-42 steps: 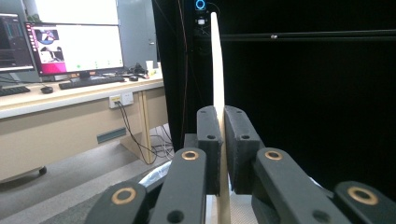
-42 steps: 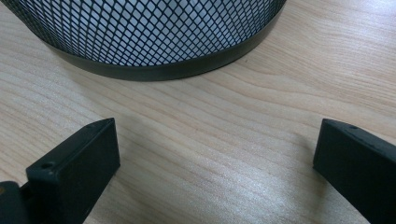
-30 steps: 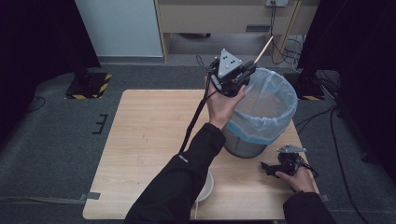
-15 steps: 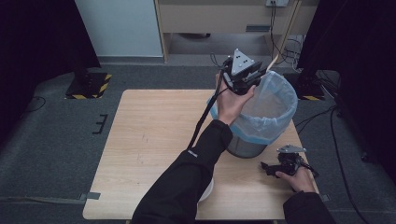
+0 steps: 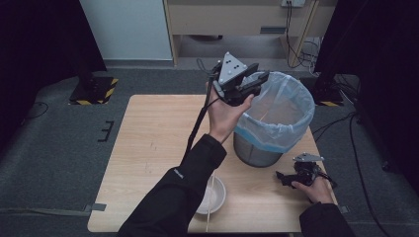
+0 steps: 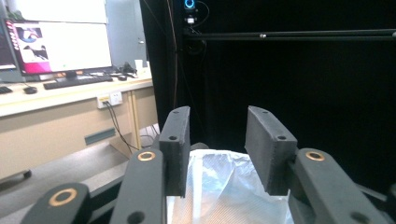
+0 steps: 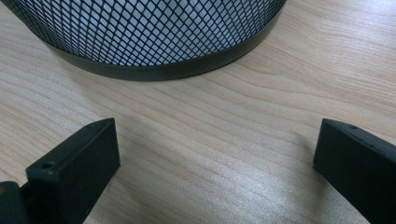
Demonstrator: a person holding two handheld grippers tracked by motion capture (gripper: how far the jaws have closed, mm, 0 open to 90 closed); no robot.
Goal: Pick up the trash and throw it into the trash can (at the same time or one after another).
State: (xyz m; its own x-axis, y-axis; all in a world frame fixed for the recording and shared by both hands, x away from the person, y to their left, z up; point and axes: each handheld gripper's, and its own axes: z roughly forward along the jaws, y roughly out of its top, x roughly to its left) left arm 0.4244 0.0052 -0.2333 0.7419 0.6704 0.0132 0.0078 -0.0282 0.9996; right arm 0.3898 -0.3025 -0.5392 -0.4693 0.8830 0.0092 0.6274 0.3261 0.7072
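Left gripper (image 5: 257, 83) above bin (image 5: 276, 143), empty

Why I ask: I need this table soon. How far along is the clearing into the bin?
Done, it seems: a thin pale stick looks to lie inside the lined bin. In hand: the left gripper hangs over the bin's rim; its jaws have just been opening, nothing between them. Left: another stick rests in the white bowl. The right gripper rests open on the table.

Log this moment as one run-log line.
left gripper: over bin rim, jaws just opening, empty | right gripper: open, resting on table | bowl: near edge
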